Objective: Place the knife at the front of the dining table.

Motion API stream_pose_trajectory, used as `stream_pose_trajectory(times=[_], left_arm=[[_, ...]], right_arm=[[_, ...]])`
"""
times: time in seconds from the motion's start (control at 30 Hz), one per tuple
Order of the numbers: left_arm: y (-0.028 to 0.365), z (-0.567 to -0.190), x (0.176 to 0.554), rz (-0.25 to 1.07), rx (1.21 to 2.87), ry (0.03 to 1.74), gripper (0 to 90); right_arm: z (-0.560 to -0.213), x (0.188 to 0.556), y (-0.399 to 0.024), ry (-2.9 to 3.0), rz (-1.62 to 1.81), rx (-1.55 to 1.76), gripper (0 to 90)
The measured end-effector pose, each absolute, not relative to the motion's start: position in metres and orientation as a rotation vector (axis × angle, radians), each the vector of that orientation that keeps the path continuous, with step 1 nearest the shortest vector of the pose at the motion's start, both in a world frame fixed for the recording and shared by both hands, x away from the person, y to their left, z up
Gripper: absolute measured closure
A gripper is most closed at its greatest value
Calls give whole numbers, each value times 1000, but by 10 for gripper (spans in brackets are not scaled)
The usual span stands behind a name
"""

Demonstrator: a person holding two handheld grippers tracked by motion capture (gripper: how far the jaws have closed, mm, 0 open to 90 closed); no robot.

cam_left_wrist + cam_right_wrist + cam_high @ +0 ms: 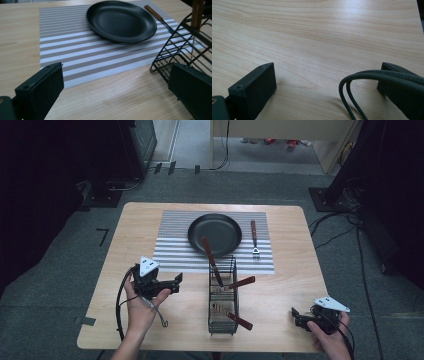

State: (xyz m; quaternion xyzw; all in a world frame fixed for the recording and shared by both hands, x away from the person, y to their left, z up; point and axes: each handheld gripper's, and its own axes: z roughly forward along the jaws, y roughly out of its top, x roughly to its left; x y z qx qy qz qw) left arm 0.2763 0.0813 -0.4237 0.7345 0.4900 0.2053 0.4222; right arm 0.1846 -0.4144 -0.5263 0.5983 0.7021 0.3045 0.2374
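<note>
A black oval plate (215, 234) (120, 20) lies on a striped placemat (172, 245) (75, 50). Right of the plate, a fork (254, 237) (156, 15) with a brown handle rests on the mat. A black wire basket (222, 295) (175, 42) stands in front of the mat and holds several brown-handled utensils (210, 255). My left gripper (176, 284) (117, 75) hovers open just left of the basket, pointing at it and the plate. My right gripper (296, 318) (328, 72) is open over bare wood near the front right corner, nothing between its jaws.
The wooden table (135, 230) has bare wood on both sides of the mat. The right gripper's own cable (352, 85) loops across in front of its right jaw. Dark floor, cables and stands surround the table.
</note>
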Motion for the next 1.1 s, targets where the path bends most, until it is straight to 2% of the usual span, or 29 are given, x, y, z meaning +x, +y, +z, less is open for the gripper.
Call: stream_pose_trajectory(times=[0.77,0.8,0.83,1.1], left_arm=[[41,-410,296,447,1843,1129,3],[39,-410,296,460,1834,1136,19],[37,-409,297,474,1826,1143,94],[26,-404,303,408,1801,1091,201]], right_arm=[[-526,185,-414,1924,836,1638,14],[-526,185,-414,1925,835,1638,14],[-526,185,-414,1924,836,1639,14],[-526,185,-415,1924,837,1639,14]])
